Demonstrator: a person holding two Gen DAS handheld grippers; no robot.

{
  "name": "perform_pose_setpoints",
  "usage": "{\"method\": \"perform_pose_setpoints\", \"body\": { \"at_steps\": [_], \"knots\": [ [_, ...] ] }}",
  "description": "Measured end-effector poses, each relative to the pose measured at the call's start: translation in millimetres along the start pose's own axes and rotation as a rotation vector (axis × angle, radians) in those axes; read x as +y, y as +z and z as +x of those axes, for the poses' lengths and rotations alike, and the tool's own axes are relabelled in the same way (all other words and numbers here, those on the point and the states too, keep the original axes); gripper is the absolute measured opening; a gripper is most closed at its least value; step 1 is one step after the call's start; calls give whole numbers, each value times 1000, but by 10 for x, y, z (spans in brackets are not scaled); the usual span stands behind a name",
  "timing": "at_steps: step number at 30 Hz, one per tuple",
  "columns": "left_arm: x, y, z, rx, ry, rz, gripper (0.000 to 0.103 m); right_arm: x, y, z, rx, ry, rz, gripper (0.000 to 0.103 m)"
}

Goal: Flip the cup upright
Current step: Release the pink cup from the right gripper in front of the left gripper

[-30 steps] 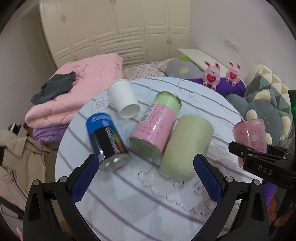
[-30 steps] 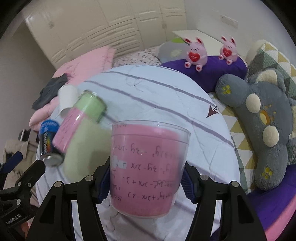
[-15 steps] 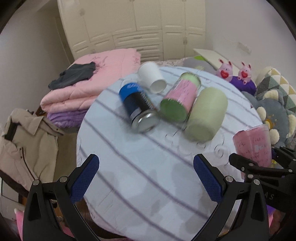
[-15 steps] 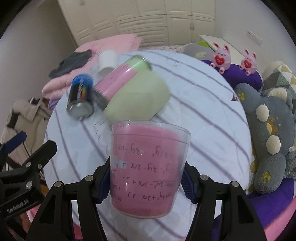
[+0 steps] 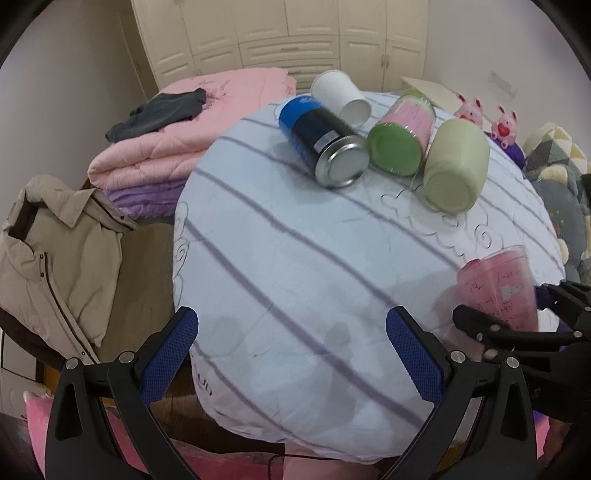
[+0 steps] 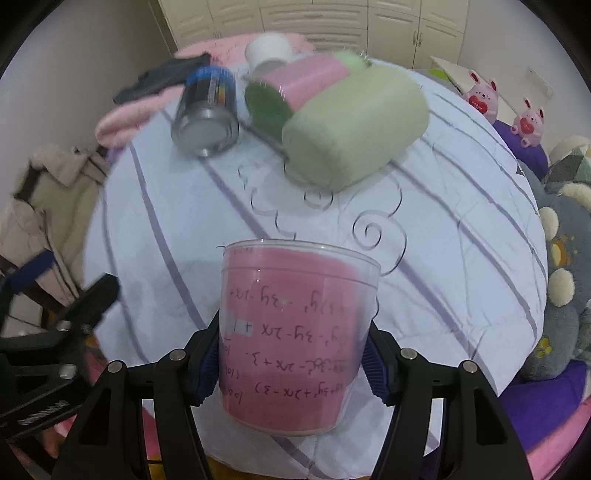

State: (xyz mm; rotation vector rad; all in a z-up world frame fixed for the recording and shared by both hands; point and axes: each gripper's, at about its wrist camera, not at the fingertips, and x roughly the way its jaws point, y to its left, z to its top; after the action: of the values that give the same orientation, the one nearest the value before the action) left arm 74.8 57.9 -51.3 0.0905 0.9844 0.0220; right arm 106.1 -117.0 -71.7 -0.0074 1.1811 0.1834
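Observation:
My right gripper (image 6: 291, 363) is shut on a clear cup with a pink handwritten liner (image 6: 295, 332), held upright, rim up, above the near edge of the round striped table (image 6: 461, 236). The same cup (image 5: 498, 288) shows at the right in the left wrist view, between the right gripper's fingers. My left gripper (image 5: 291, 354) is open and empty above the table's near left part. A white paper cup (image 5: 341, 94), a blue can (image 5: 321, 142), a pink-and-green cup (image 5: 404, 131) and a pale green cup (image 5: 456, 164) lie on their sides at the far side.
Folded pink and purple blankets (image 5: 177, 129) with a dark cloth (image 5: 159, 112) lie behind left. A beige jacket (image 5: 55, 258) hangs at left. Plush toys and cushions (image 6: 561, 266) crowd the right side. White cabinets (image 5: 295, 33) stand at the back.
Both grippers have pulled back toward the table's near edge, so the lying cups look farther away. The pink cup stays upright in the right gripper. The left gripper stays open.

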Motion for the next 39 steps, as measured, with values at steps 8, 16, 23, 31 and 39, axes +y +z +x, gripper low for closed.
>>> {"method": "perform_pose_setpoints", "body": {
  "at_steps": [8, 16, 23, 31, 39],
  "knots": [
    [79, -66, -38, -7, -11, -18, 103, 85, -106, 1, 14, -37, -11, 82],
    [5, -76, -129, -24, -17, -27, 103, 54, -118, -178, -17, -61, -26, 82],
    [-146, -91, -258, -37, -30, -30, 103, -49, -144, -377, -74, -70, -13, 82],
    [-414, -53, -410, -62, -38, -31, 103, -296, -201, -644, -146, -74, 25, 82],
    [-594, 20, -462, -44, -64, -78, 103, -653, -226, -811, -192, -38, 91, 82]
  ]
}}
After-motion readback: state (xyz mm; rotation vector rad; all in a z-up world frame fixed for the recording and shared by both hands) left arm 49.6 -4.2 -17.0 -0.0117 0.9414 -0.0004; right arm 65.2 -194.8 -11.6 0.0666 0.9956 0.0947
